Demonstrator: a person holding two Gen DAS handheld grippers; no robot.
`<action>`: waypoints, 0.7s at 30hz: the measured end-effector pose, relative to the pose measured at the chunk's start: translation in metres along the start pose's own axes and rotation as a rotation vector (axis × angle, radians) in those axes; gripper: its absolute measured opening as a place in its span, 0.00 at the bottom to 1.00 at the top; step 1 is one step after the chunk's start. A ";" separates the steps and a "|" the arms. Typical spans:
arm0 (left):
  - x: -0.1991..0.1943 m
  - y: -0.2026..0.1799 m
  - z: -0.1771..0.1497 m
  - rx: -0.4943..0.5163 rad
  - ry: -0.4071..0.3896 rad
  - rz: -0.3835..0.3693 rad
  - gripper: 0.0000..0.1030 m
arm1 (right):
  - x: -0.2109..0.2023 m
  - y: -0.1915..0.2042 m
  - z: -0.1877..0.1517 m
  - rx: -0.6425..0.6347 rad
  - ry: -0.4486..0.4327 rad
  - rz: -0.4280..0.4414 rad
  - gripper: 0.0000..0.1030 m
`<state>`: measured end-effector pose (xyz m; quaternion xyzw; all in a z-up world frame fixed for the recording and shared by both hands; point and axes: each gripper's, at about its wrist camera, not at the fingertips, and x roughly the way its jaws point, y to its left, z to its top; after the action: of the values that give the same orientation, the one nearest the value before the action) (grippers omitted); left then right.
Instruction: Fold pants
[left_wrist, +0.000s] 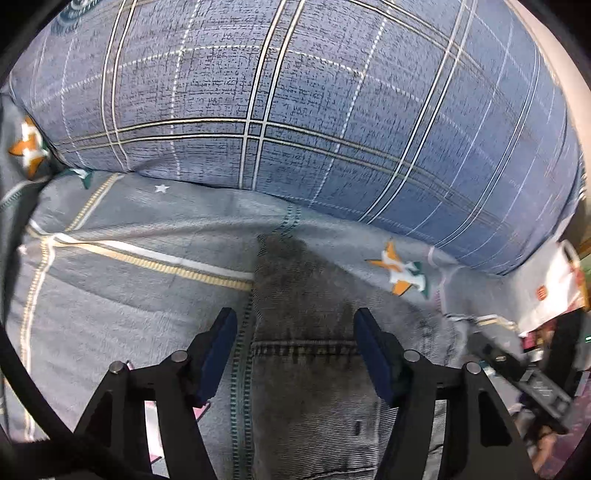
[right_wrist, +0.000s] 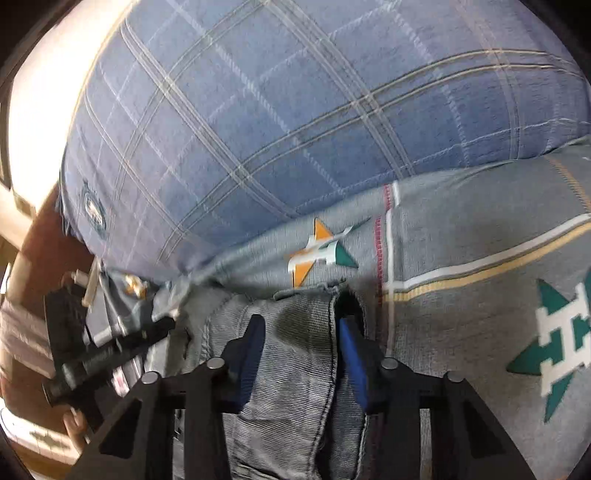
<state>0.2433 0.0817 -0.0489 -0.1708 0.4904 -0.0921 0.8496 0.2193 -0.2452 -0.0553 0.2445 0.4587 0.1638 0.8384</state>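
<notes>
The grey denim pants (left_wrist: 295, 332) lie on a bed, and both tools are on them. In the left wrist view the denim runs straight ahead between the fingers of the left tool (left_wrist: 295, 328), a stitched seam crossing the cloth just past the blue pads (left_wrist: 218, 350); the pads stand wide apart on either side of the fabric and clear of it, so this tool is open. In the right wrist view a bunched, raised fold of the pants (right_wrist: 299, 332) sits between the fingers of the right tool (right_wrist: 301, 339), whose blue pads (right_wrist: 352, 354) press in against it from both sides, gripping the denim. Under the pants spreads a grey bed sheet (left_wrist: 110, 295) printed with orange, white and green stars and cream stripes. Ahead of both tools, beyond the end of the denim, a large blue plaid pillow (left_wrist: 314, 110) rests on the sheet. Left of the right tool, the other black tool (right_wrist: 110, 350) shows blurred.
</notes>
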 end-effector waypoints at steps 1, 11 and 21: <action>-0.001 0.004 0.000 -0.018 -0.001 -0.020 0.64 | 0.003 -0.002 0.000 0.009 0.003 -0.003 0.42; 0.007 -0.005 -0.012 0.027 0.014 -0.024 0.17 | 0.008 -0.002 -0.006 0.008 -0.007 0.007 0.04; 0.024 -0.019 -0.020 0.114 0.028 0.119 0.23 | 0.031 0.007 -0.008 -0.096 0.033 -0.218 0.03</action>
<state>0.2387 0.0520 -0.0702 -0.0915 0.5054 -0.0715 0.8550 0.2289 -0.2216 -0.0763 0.1500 0.4879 0.0975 0.8544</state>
